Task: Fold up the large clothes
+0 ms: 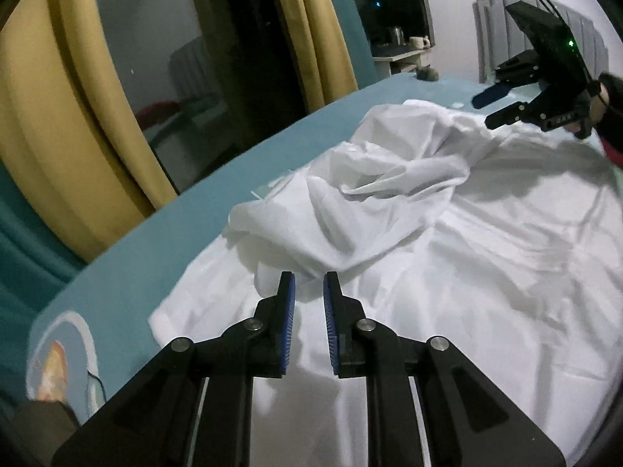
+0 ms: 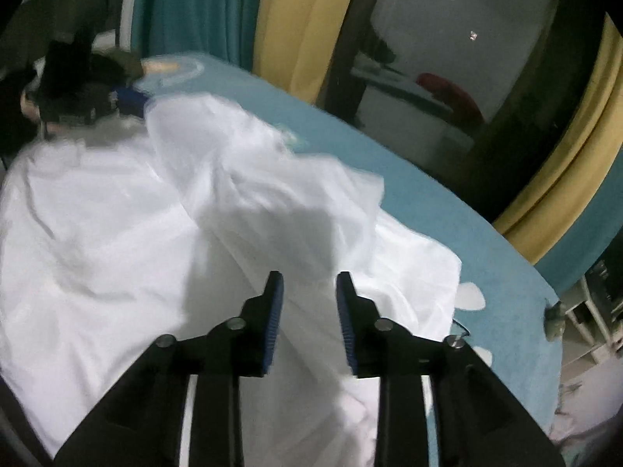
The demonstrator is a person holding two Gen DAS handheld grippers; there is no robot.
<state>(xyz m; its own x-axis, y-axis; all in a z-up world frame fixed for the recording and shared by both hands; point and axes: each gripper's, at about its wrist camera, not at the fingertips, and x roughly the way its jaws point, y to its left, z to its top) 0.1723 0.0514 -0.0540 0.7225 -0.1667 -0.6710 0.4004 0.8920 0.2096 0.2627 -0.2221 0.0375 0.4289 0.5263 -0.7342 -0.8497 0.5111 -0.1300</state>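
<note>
A rumpled white garment (image 1: 428,210) sprawls across a teal bed (image 1: 163,241); it looks thin, limp, best pinched at an edge. Left gripper (image 1: 309,284) and right gripper (image 2: 309,284) hover above it, released, empty.

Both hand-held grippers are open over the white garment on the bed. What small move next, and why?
Probably lower the left hand-held gripper onto the rumpled fold of the large white fabric garment just ahead of its fingertips and close. Its jaws stand open and empty, and that bunched ridge lies across the flatter part, so it likely needs spreading before any fold.
</note>
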